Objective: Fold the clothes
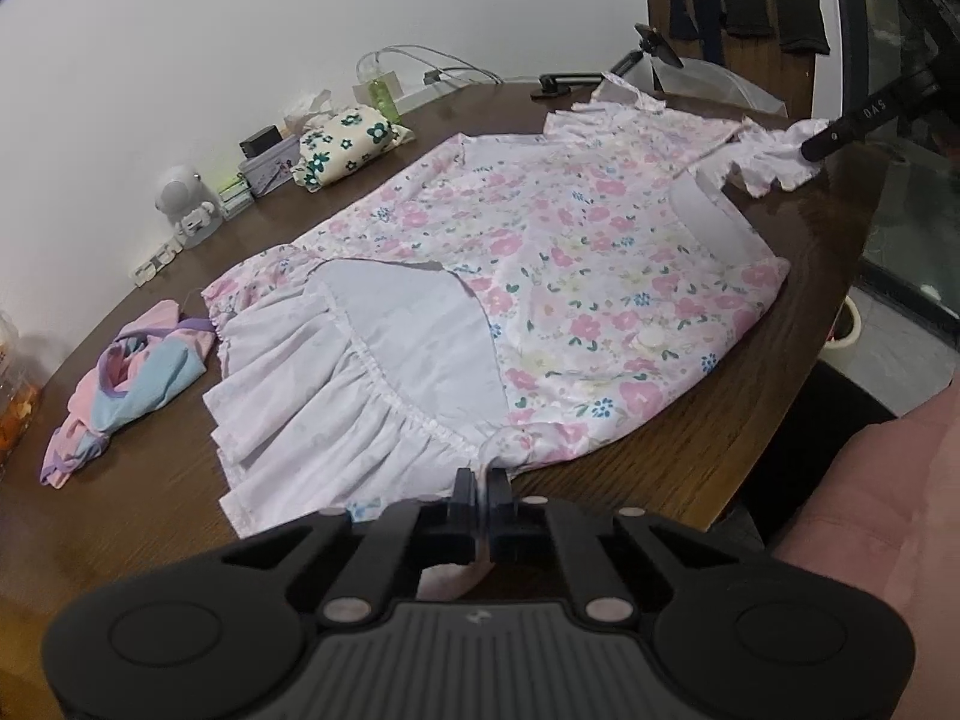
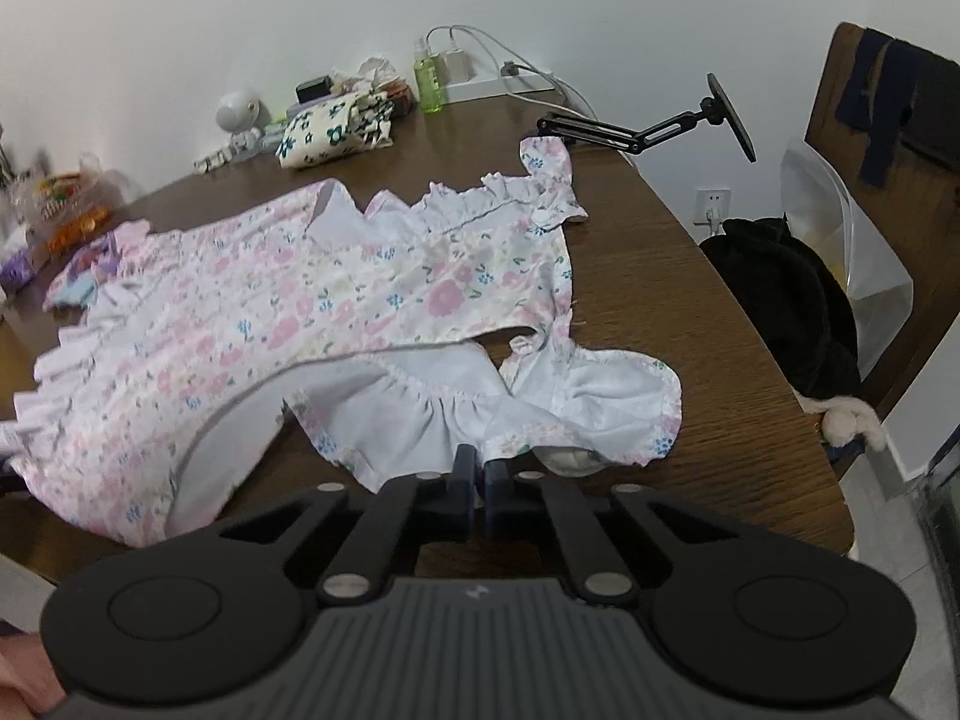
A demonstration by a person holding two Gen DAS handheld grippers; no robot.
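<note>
Your floral dress (image 1: 540, 252) sprawls across the table (image 1: 750, 420), thin, limp and slippery, so keep both jaws clenched on its gathered edges: left gripper (image 1: 480, 486) bottom centre, right gripper (image 2: 478, 474) on the ruffled sleeve.

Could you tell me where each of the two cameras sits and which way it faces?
Left wrist view: sits behind the left claw, shut on the floral dress at its hem end; looks along the wooden table toward the right claw at the far sleeve; a pink sleeve of the person shows.
Right wrist view: sits behind the right claw, shut on the dress's ruffled sleeve; looks across the table toward the wall.
Shared: the dress, the table, the green bottle.
</note>
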